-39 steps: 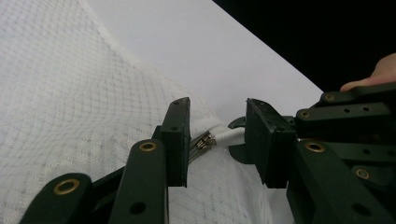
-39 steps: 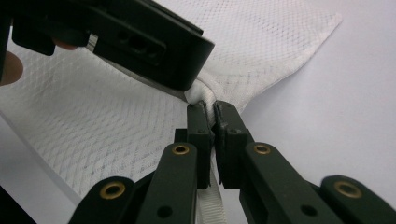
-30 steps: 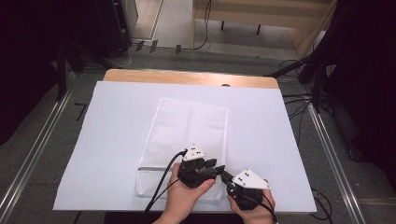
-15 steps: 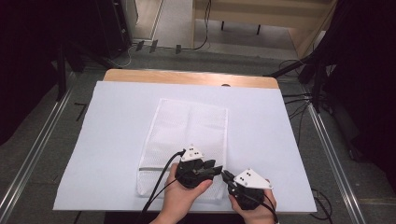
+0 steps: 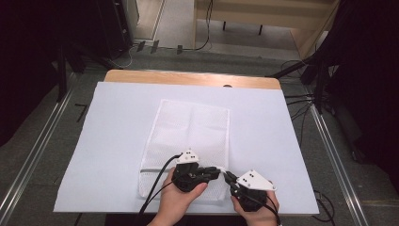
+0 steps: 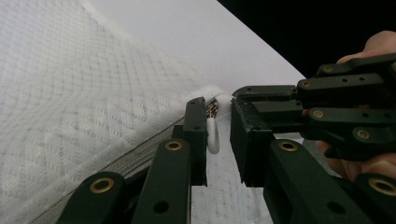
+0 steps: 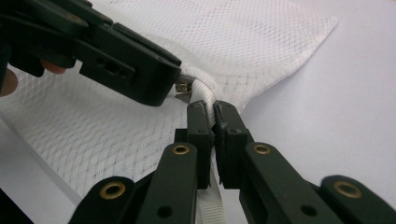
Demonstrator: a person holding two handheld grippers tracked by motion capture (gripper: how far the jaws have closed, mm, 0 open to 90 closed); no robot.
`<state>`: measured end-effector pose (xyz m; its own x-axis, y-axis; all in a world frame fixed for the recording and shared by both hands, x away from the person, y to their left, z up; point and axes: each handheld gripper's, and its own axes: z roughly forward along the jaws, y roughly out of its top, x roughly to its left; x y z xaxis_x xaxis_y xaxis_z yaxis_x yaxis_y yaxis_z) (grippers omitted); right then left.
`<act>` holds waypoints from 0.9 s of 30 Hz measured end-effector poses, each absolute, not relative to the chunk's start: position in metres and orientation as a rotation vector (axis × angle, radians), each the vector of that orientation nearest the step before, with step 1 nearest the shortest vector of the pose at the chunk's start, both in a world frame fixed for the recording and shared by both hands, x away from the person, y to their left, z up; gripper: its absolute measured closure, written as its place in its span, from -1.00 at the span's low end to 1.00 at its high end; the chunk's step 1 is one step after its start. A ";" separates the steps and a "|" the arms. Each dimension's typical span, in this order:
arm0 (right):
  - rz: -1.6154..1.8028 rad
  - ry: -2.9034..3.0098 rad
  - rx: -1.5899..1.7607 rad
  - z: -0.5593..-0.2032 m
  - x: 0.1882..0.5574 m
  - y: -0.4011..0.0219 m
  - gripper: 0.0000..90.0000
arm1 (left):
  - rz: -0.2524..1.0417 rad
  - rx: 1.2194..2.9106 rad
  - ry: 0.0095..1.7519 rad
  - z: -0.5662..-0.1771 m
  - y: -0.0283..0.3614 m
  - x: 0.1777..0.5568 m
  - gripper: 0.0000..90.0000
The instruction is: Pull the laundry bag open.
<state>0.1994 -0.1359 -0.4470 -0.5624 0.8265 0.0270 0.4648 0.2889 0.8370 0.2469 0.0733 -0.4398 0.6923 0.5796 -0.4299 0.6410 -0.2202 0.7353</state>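
Note:
A white mesh zip bag (image 5: 193, 127) lies flat on the white sheet (image 5: 117, 141), its zipper along the near edge. My left gripper (image 5: 217, 172) is at the bag's near right corner. In the left gripper view it (image 6: 218, 135) stands slightly open, with the white zipper pull (image 6: 212, 135) hanging between the jaws against the left one. My right gripper (image 5: 229, 178) meets it from the right. In the right gripper view it (image 7: 214, 116) is shut on the bag's white corner band (image 7: 205, 93), just beside the metal zipper slider (image 7: 183, 88).
The sheet covers a wooden table (image 5: 188, 77) whose far edge shows. Metal rails (image 5: 329, 146) run along both sides, with cables (image 5: 301, 101) on the floor at the right. Bare sheet lies left and right of the bag.
The left gripper has crept a little toward the near edge of the table. The right gripper and the bag stay where they were.

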 end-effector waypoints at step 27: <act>1.157 2.151 1.140 -0.446 0.197 -0.131 0.96 | -0.095 1.966 0.921 -0.450 0.085 0.250 0.95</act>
